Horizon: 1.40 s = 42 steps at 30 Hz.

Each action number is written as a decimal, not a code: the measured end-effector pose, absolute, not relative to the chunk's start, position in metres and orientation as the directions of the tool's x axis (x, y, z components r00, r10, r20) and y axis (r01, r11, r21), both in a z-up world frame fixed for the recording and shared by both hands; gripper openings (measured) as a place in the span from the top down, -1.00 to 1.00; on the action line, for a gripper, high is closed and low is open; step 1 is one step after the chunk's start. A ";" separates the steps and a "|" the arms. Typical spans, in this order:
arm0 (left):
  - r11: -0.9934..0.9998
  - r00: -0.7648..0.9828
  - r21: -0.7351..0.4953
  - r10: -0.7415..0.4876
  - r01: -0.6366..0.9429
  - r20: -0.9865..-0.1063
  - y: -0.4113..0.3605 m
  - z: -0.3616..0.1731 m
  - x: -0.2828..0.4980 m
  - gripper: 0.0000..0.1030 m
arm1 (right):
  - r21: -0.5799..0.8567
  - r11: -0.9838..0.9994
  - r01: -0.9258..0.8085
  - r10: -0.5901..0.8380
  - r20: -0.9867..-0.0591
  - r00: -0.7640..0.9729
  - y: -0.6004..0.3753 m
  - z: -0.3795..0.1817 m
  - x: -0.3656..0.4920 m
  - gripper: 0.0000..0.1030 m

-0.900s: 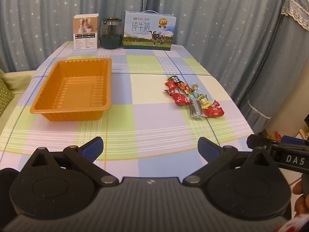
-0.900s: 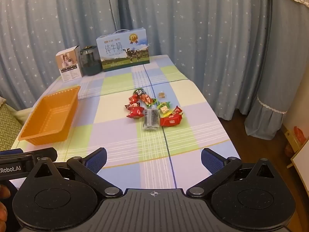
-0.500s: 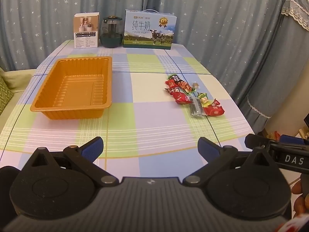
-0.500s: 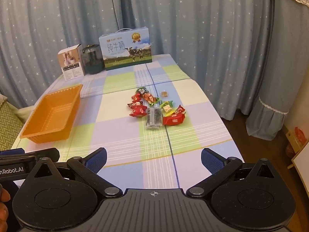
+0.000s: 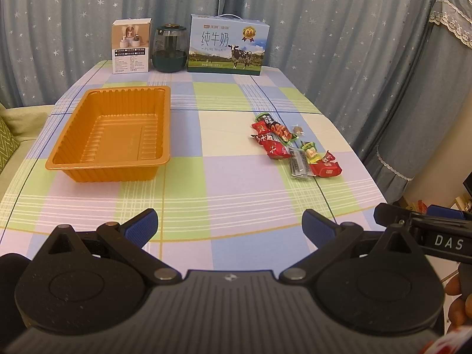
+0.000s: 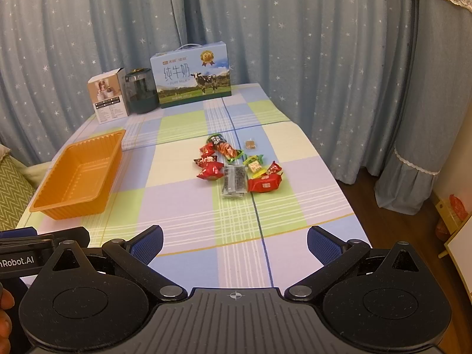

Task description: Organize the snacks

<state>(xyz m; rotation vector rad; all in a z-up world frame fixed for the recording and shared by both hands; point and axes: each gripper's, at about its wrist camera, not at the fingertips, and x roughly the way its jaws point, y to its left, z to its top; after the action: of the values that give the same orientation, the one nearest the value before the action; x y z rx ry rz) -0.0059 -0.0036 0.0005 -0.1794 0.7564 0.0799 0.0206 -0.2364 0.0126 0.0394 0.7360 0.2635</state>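
An empty orange plastic tray sits on the left of the checked tablecloth. Several wrapped snacks, red, green and dark packets, lie in a loose pile right of centre, with a small brown sweet at its far edge. My left gripper hovers open over the near table edge, nothing between its blue pads. My right gripper is open too, short of the snack pile and empty. Each view catches the other gripper's body at its side.
At the table's far end stand a white carton, a dark glass jar and a blue milk box. Starred blue curtains hang behind and to the right. A green cushion lies beyond the left edge.
Both views have pulled back and risen a little: the tray and snacks sit farther off and slightly smaller. Both grippers stay wide open and empty.
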 end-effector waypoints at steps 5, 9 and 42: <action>0.981 0.725 -0.140 0.000 -0.134 -0.689 -0.004 0.000 -0.006 -1.00 | 0.131 0.967 -0.219 0.250 -0.658 0.710 -0.239 0.015 0.022 -1.00; 0.981 0.726 -0.143 -0.002 -0.133 -0.688 -0.005 0.001 -0.007 -1.00 | 0.131 0.967 -0.220 0.251 -0.658 0.710 -0.239 0.015 0.021 -1.00; 0.980 0.726 -0.152 -0.011 -0.129 -0.687 -0.005 -0.001 -0.007 -1.00 | 0.128 0.967 -0.219 0.248 -0.656 0.713 -0.240 0.016 0.021 -1.00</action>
<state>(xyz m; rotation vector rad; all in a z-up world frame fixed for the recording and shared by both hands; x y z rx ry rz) -0.0065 -0.0048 -0.0006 -0.1949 0.7564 0.0658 0.0212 -0.2397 0.0160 0.0418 0.7323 0.2587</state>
